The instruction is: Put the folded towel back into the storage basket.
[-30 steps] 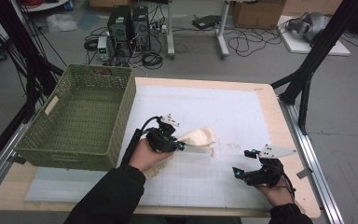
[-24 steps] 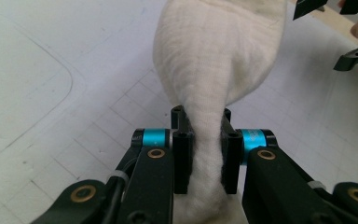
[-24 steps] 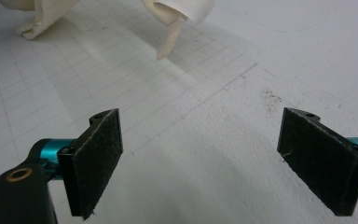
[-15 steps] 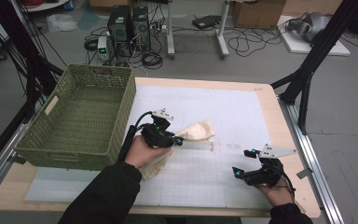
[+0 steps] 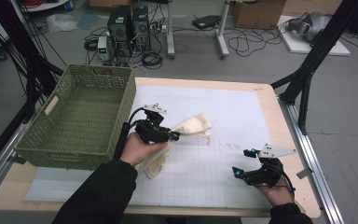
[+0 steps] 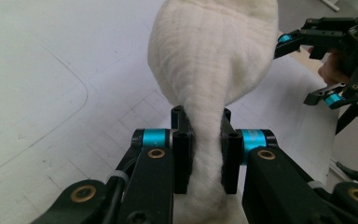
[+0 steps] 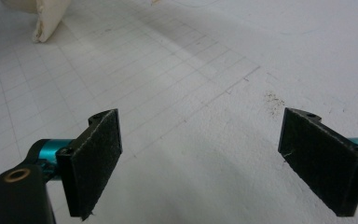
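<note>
While the left gripper [image 5: 170, 136] pinches a cream-white, soft, ribbed cloth [image 5: 193, 126] between its two black jaws, the bundle hangs lifted off the white gridded mat [image 5: 242, 107] that covers the pale wooden table [image 5: 279, 116]. Seen from the left gripper view, the cloth [image 6: 212, 70] is squeezed narrow where the pads press on it and bulges wide beyond them, rounded like a filled pouch. From the high view, one part of the cloth stretches out to the right of the jaws, and another part droops below the left hand [image 5: 140, 147] down to the mat. This hand sits just beside the near right corner of the green woven plastic basket [image 5: 42, 140], which stands on the left part of the table.

Well apart from the cloth, the right gripper [image 5: 240, 163] rests low over the mat near the table's front right edge, its jaws spread wide with nothing between them; the right gripper view shows bare gridded mat [image 7: 200, 74] in the gap, and a corner of the cloth [image 7: 46, 18] far off at the upper left. That gripper [image 6: 326, 60] also appears at the right of the left gripper view.
</note>
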Demonstrator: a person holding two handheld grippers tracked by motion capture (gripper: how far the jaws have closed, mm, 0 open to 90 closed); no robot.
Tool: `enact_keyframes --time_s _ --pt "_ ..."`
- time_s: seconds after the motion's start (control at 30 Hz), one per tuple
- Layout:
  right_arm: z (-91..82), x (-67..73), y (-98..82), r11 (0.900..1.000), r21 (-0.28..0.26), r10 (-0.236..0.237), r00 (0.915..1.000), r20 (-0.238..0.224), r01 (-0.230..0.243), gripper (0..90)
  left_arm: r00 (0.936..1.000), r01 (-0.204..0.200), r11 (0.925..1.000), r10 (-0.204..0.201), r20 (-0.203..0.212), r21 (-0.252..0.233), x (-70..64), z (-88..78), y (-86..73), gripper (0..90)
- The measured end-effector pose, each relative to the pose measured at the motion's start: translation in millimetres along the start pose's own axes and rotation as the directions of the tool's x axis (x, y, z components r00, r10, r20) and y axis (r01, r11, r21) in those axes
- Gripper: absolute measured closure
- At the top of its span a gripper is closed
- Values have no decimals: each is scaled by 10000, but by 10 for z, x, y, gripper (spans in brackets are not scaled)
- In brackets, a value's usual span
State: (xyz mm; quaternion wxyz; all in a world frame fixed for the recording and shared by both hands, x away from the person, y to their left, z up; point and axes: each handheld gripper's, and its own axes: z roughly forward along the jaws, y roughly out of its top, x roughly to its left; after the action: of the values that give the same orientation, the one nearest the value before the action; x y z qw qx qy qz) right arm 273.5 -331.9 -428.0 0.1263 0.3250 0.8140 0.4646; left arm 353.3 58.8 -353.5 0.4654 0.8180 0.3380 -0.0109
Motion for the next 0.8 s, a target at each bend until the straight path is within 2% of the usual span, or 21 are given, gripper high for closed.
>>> enact_keyframes --time_s 0.1,0.4,0.53,0.7,0.8 --pt "3 1 2 10000 21 8 10000 0 -8 127 9995 263 9995 -259 176 -196 12 -38 18 799" --pt "16 0 5 10000 33 -11 10000 -39 11 127 9968 778 9958 -770 191 -480 67 -153 58 800" --pt "24 -2 6 10000 51 -3 10000 -73 3 127 9930 1160 9904 -1138 333 -746 99 -199 69 799" --pt "35 -6 9 10000 47 -46 10000 -66 46 125 9918 1250 9884 -1221 378 -860 118 -247 94 800" --pt "39 -6 11 10000 37 -46 10000 -88 46 125 9892 1441 9848 -1407 412 -974 136 -284 100 799"
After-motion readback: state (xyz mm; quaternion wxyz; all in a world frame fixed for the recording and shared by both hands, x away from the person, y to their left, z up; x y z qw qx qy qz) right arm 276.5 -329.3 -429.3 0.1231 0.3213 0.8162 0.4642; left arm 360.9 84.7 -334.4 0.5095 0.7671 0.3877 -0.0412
